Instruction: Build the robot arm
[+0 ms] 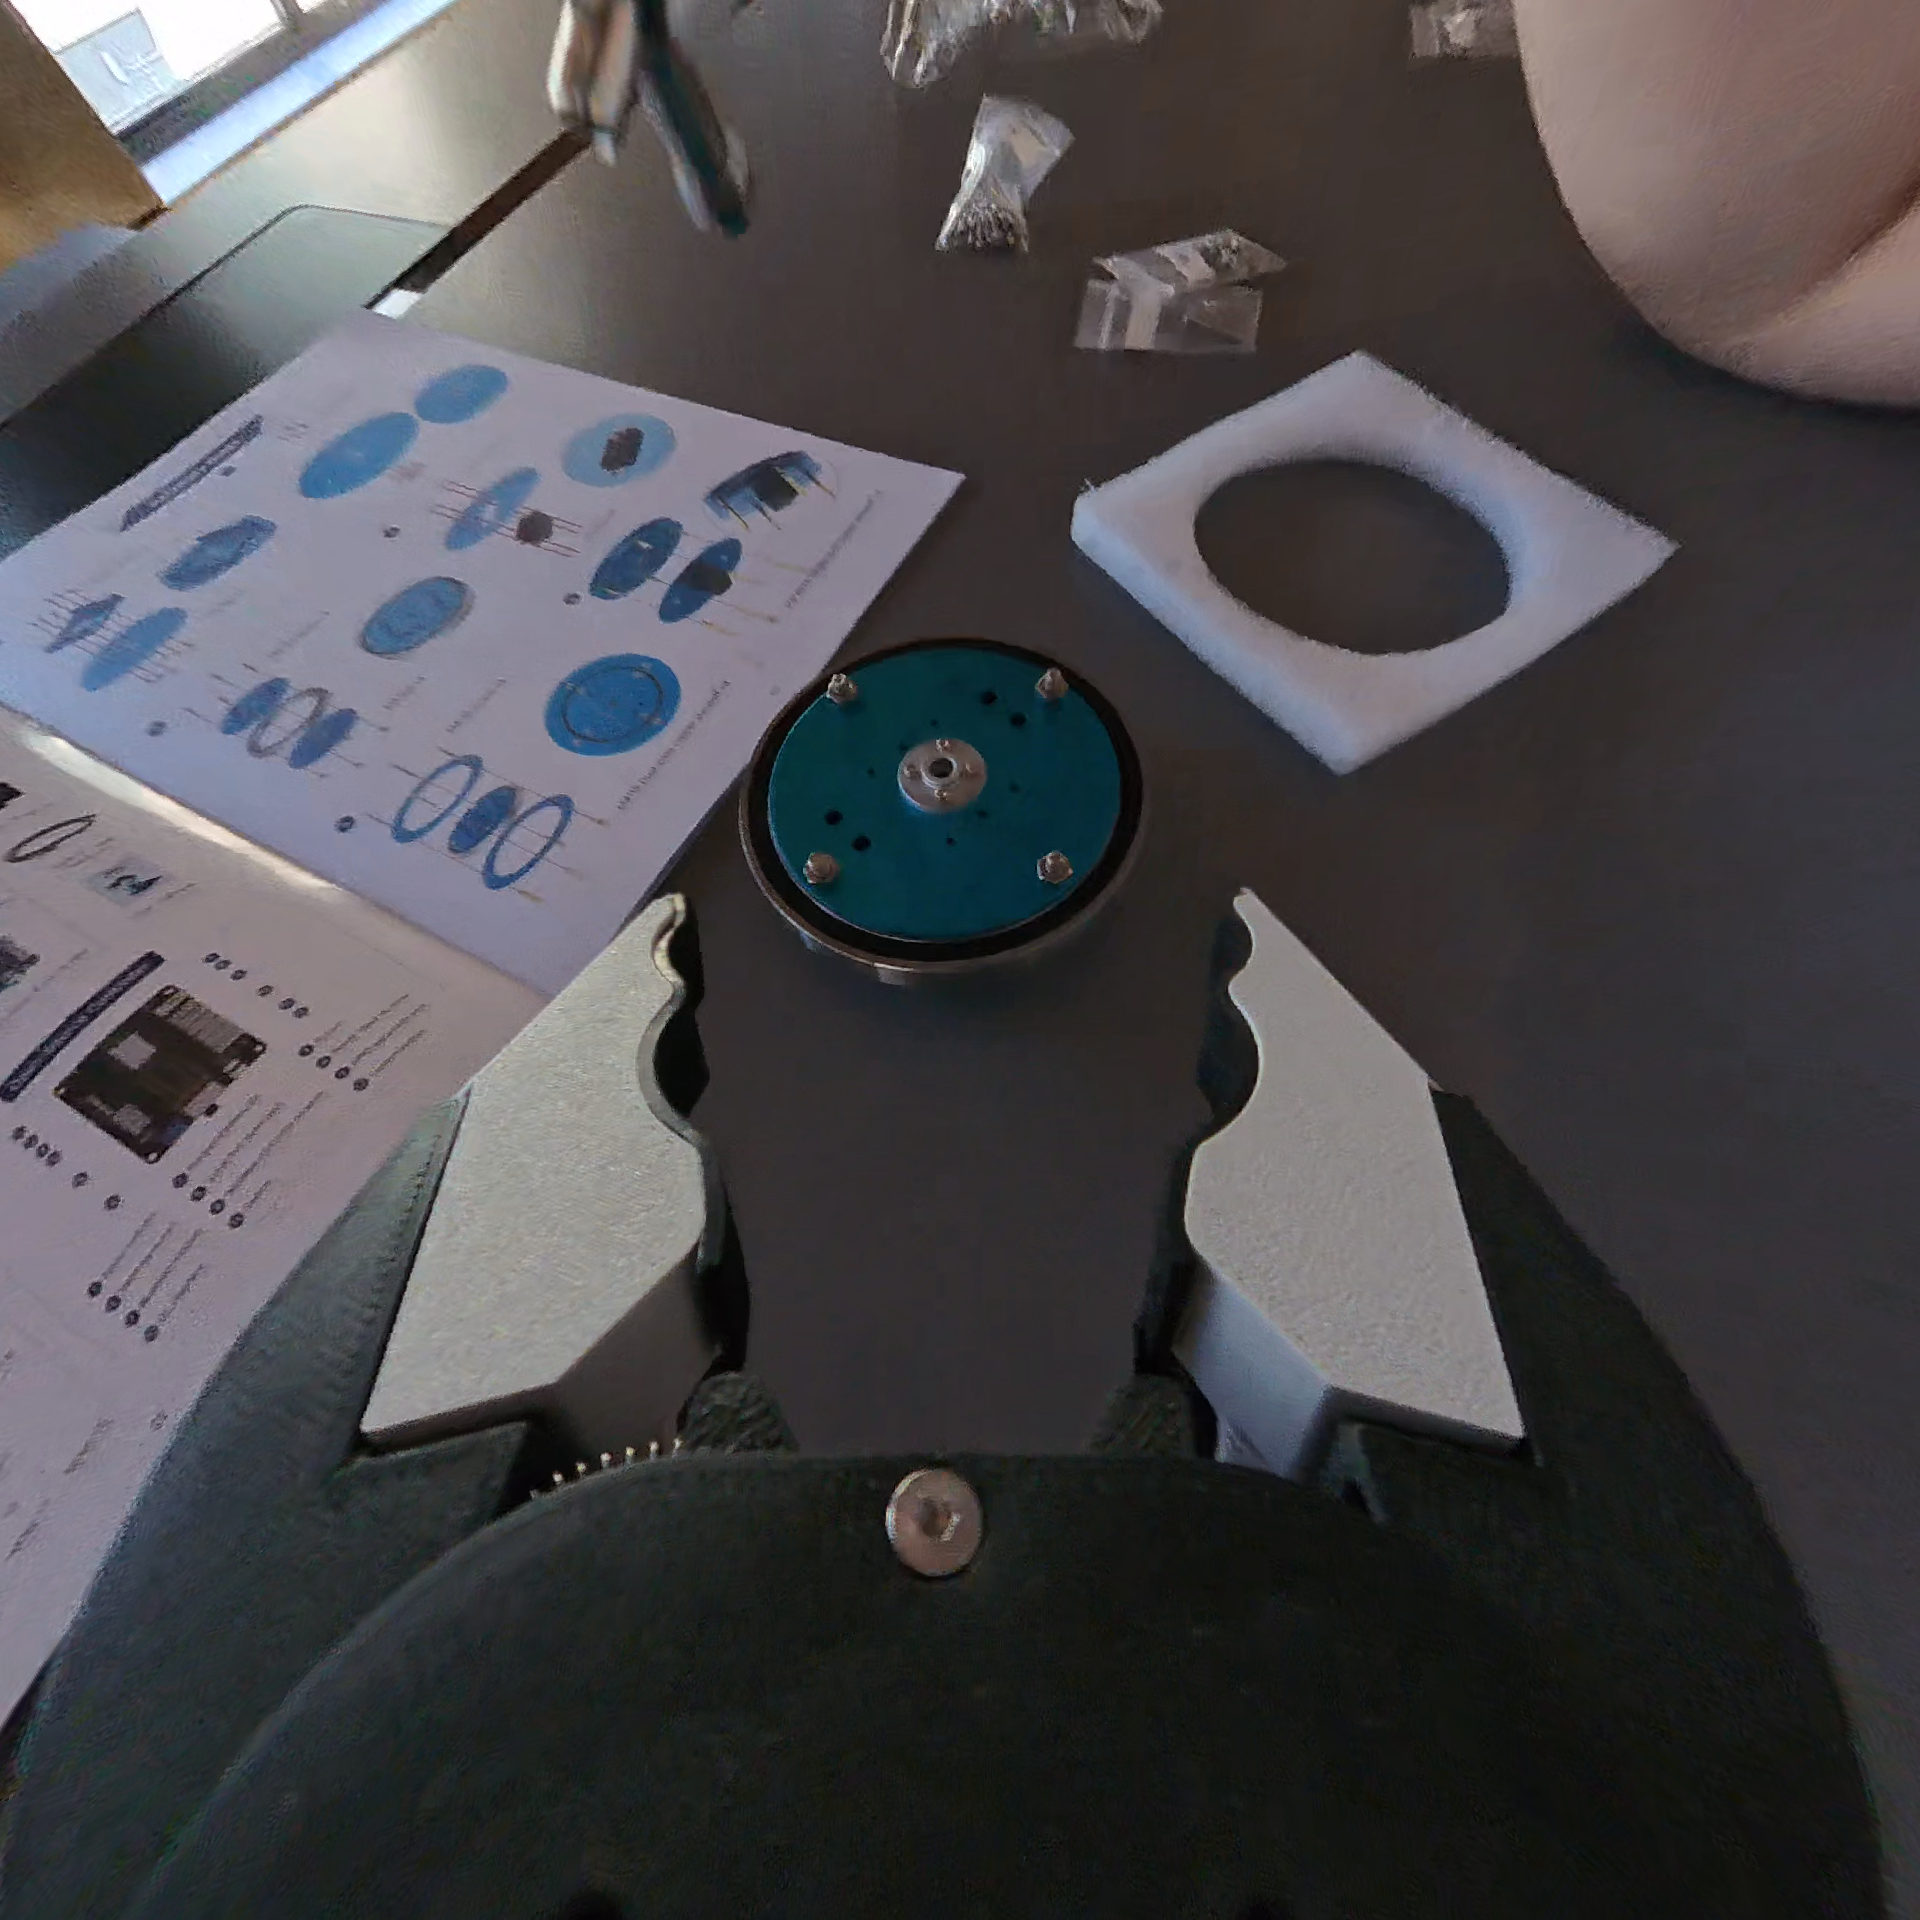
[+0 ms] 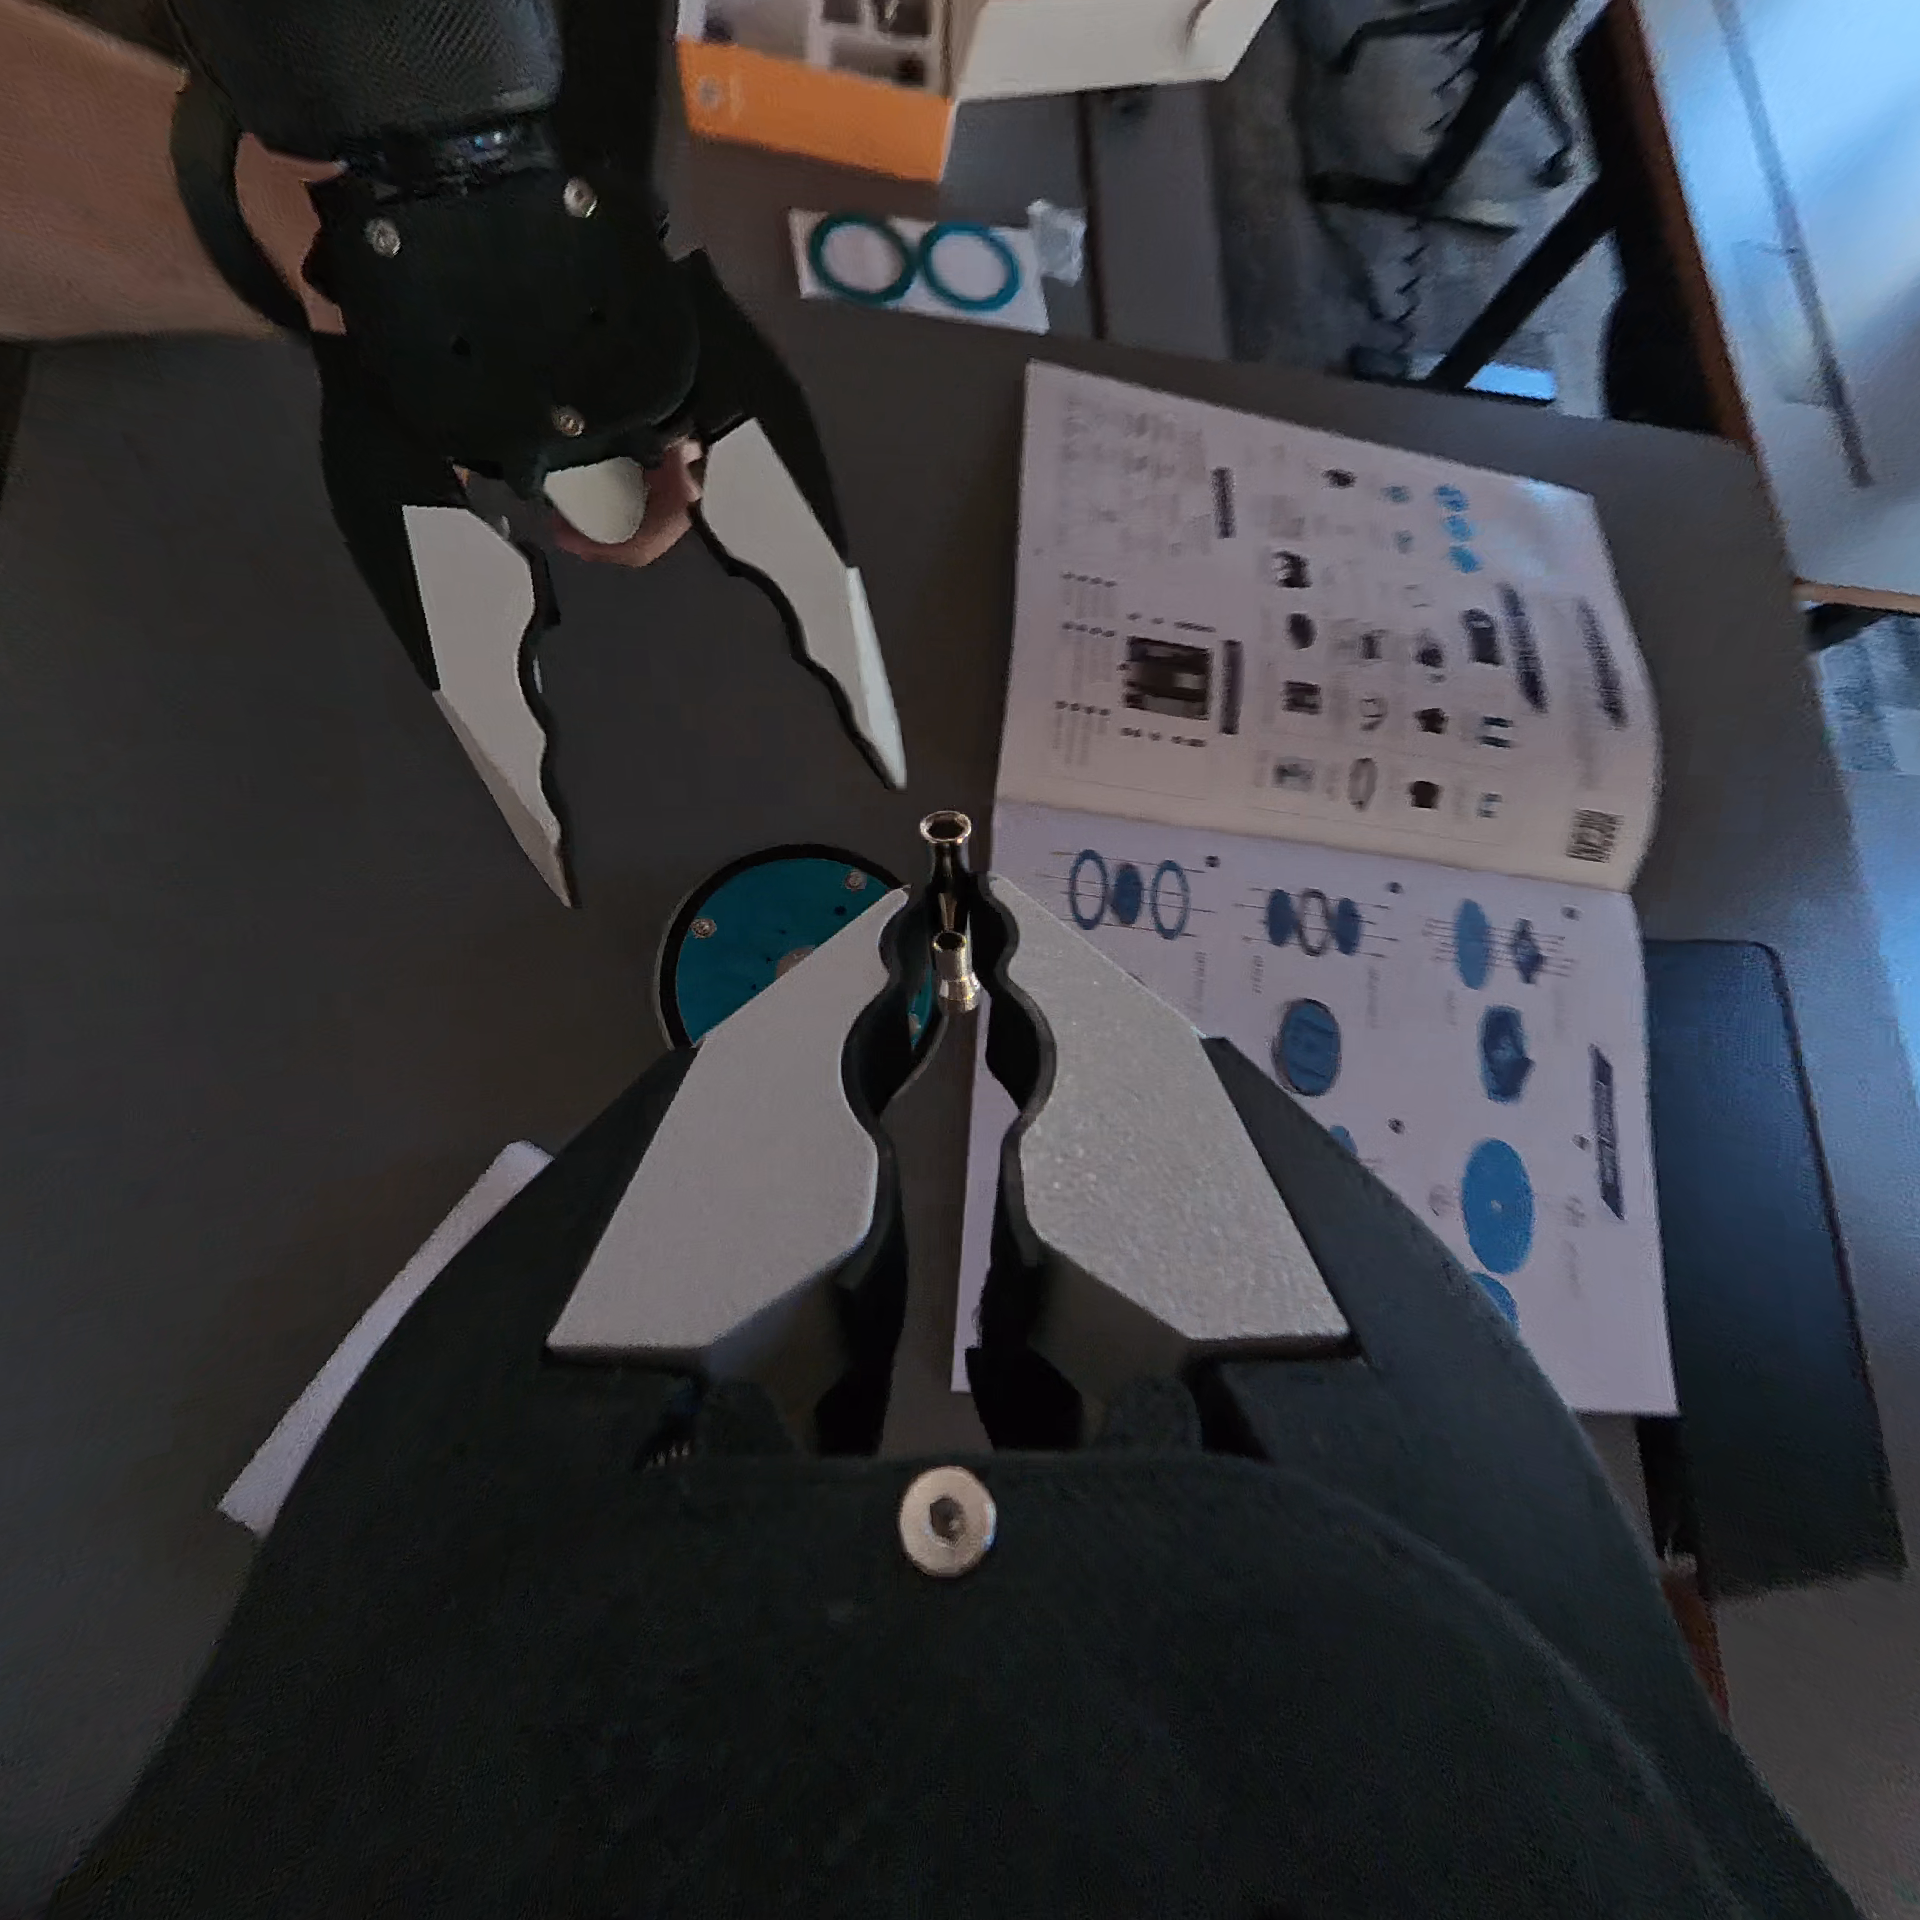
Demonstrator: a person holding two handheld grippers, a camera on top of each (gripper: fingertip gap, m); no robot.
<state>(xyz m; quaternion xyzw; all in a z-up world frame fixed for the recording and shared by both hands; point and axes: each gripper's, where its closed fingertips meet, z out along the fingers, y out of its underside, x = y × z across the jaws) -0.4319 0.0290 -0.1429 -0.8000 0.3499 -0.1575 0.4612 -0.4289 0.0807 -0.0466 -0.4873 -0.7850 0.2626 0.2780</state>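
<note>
A round blue disc point(image 1: 940, 810) with several metal standoffs and a silver centre hub lies flat on the dark table point(image 1: 1351, 1039). My left gripper point(image 1: 961, 920) is open and empty, its fingertips just short of the disc's near edge. In the right wrist view the left gripper point(image 2: 727, 836) hovers open beyond the disc point(image 2: 758, 956). My right gripper point(image 2: 948, 894) is shut on a small metal socket tool point(image 2: 954, 977), held above the disc's right edge. The tool's open end point(image 2: 945, 831) sticks out past the fingertips. The right gripper shows blurred at the top of the left wrist view point(image 1: 665, 104).
An open instruction booklet point(image 1: 468, 623) point(image 2: 1320, 883) lies beside the disc. A white foam square with a round hole point(image 1: 1371, 561) is on the other side. Small bags of hardware point(image 1: 997, 166) lie farther back. A person's arm point(image 1: 1745, 187), an orange box point(image 2: 821, 114) and a card with two teal rings point(image 2: 914, 260) are at the edges. Some 11 cm of space lies between my two pairs of fingers.
</note>
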